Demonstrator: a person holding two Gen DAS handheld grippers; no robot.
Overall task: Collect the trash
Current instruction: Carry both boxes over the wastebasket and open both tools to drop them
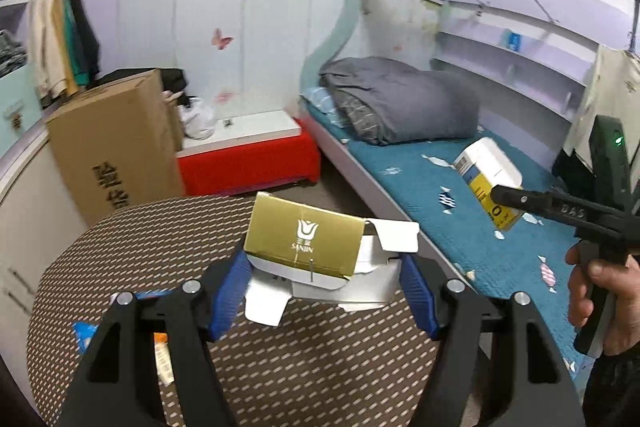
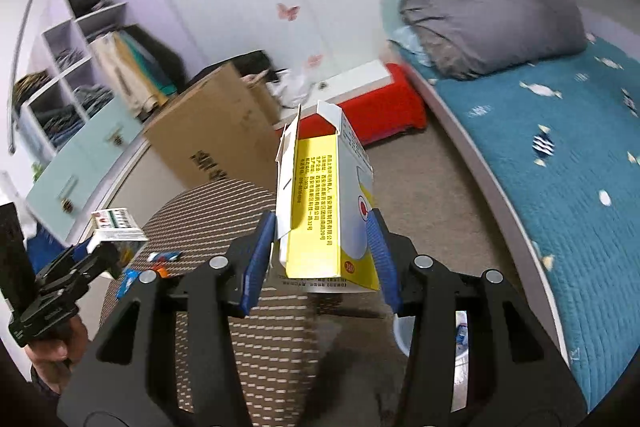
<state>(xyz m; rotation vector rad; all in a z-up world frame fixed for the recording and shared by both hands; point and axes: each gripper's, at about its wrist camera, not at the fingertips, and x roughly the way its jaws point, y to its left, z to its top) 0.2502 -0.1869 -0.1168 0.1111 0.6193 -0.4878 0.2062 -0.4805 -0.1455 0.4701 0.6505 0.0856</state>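
Observation:
My left gripper (image 1: pixel 322 291) is shut on a gold and white carton (image 1: pixel 308 247) with open flaps and holds it above a round brown woven table (image 1: pixel 160 239). My right gripper (image 2: pixel 320 255) is shut on a yellow and white carton (image 2: pixel 324 203) with its top flap open and holds it upright over the table's edge (image 2: pixel 224 195). The left wrist view shows the yellow carton (image 1: pixel 486 175) in the right gripper over the bed. The right wrist view shows the left gripper's carton (image 2: pixel 116 235) at the left. Small wrappers (image 2: pixel 164 257) lie on the table.
A large cardboard box (image 1: pixel 116 155) stands left of the table. A red bench with a white top (image 1: pixel 248 147) sits behind. A bed with a teal cover (image 1: pixel 460 211) and a grey quilt (image 1: pixel 400 103) lies on the right. A white bin (image 2: pixel 460 331) shows under my right gripper.

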